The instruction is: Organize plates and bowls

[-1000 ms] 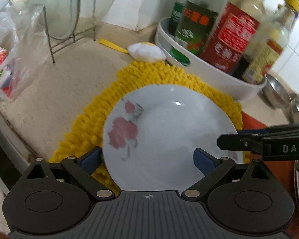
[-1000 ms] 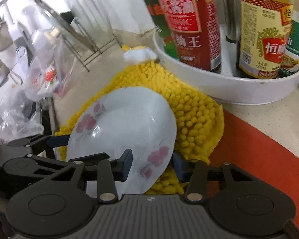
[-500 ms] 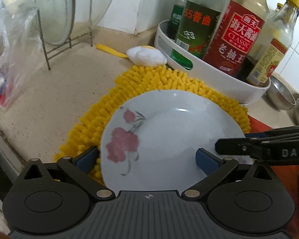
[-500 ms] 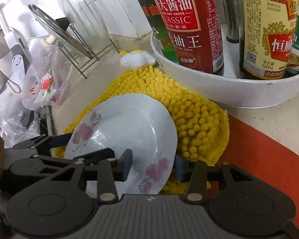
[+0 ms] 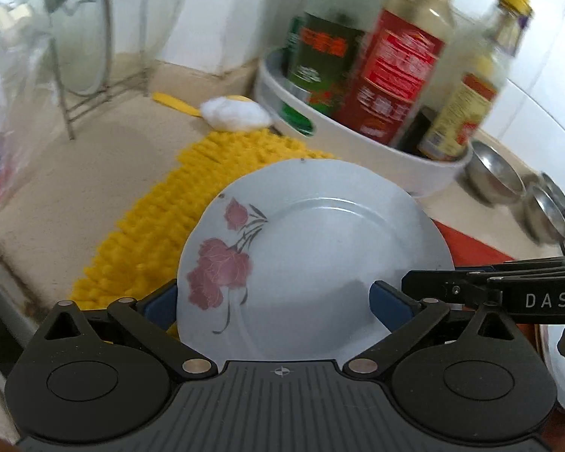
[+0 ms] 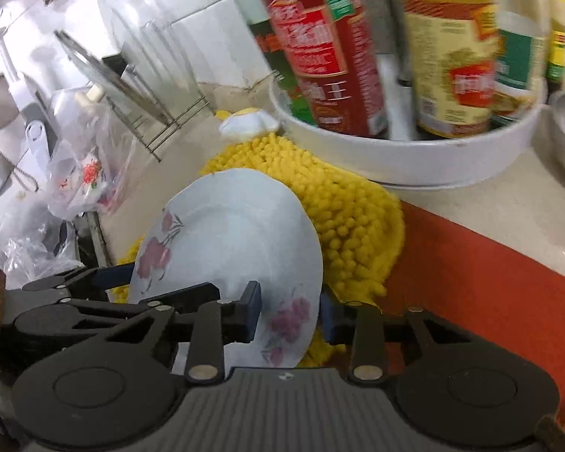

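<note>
Left wrist view, read left to right. A wire rack (image 5: pixel 94 86) with a glass lid stands at the far left of the counter (image 5: pixel 75 188), clear of the work area. The yellow mat (image 5: pixel 162 218) lies mid-counter, likely as a soft pad under crockery. The floral plate (image 5: pixel 312 260) sits tilted between the left gripper's (image 5: pixel 275 297) blue pads, one pad under its left edge and one on the upper face to the right. Jaws stand wide; whether the pads press I cannot tell. Behind, the white tray (image 5: pixel 376 147) keeps sauce bottles together. Two steel bowls (image 5: pixel 493 180) wait at far right, presumably the next items.

Right wrist view, left to right. The plate (image 6: pixel 226 241) is raised on edge, its left side toward the left gripper's arm (image 6: pixel 94 278). The right gripper (image 6: pixel 290 312) straddles the plate's near right rim, one pad on the face and one behind. Its jaws have just been closing with the rim between them, and the pads now look seated: gripping the plate. A rim pinch suits a flat dish with no other purchase. The mat (image 6: pixel 350 226) and red strip (image 6: pixel 489 275) lie to the right.

Judgement: lift in progress, plate shared between both tools.
</note>
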`<state>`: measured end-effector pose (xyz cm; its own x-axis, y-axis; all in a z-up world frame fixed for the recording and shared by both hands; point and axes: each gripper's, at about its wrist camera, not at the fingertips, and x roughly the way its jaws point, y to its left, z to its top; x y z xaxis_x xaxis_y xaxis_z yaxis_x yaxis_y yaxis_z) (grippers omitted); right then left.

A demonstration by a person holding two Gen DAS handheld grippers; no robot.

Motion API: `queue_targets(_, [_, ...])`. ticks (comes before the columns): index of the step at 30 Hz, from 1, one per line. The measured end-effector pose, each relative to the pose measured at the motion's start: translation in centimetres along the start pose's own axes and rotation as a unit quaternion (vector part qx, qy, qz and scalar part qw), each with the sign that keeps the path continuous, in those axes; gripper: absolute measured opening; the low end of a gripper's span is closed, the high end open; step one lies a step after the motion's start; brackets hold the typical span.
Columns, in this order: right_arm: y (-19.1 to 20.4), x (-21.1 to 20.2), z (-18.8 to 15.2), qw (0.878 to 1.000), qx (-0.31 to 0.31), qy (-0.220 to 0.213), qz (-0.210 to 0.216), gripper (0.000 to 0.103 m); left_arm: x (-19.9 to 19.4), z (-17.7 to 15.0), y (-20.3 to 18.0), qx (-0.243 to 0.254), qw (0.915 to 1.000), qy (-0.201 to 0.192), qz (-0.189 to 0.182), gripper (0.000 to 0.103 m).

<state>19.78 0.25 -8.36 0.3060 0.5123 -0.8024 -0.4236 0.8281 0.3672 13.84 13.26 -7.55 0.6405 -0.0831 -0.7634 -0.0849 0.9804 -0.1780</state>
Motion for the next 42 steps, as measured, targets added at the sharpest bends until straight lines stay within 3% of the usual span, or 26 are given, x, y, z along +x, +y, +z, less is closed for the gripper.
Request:
queue_targets(5, [-2.2,0.8,-1.0,0.999,0.050,0.014,-0.007,0.031,1.4,-0.4,-1.2,0.038,0.9992,0.014,0.003,0.102])
queue_targets(9, [-1.8,0.4,-1.5,0.999,0.034,0.000,-0.015,0.032,1.5,-0.7,-1.4,0.061,0.9981,0.010,0.008,0.103])
queue_targets(18, [-1.7,0.5,-2.0,0.999,0.046,-0.002,-0.009,0.032,1.5,-0.7,-1.4,0.055,0.9984,0.002,0.010,0.101])
queue_targets(29, [-2.0,-1.1,-2.9,0.999,0.034,-0.019,0.012,0.031,-0.5,-0.7,-3.6,0.068,0.9959,-0.020,0.055,0.100])
queue_targets(42, [-4.1,-4.3,-3.4,0.997,0.050,-0.053,0.015,0.031,-1.8,-0.5,-7.3,0.094,0.9936,-0.039,0.050,0.100])
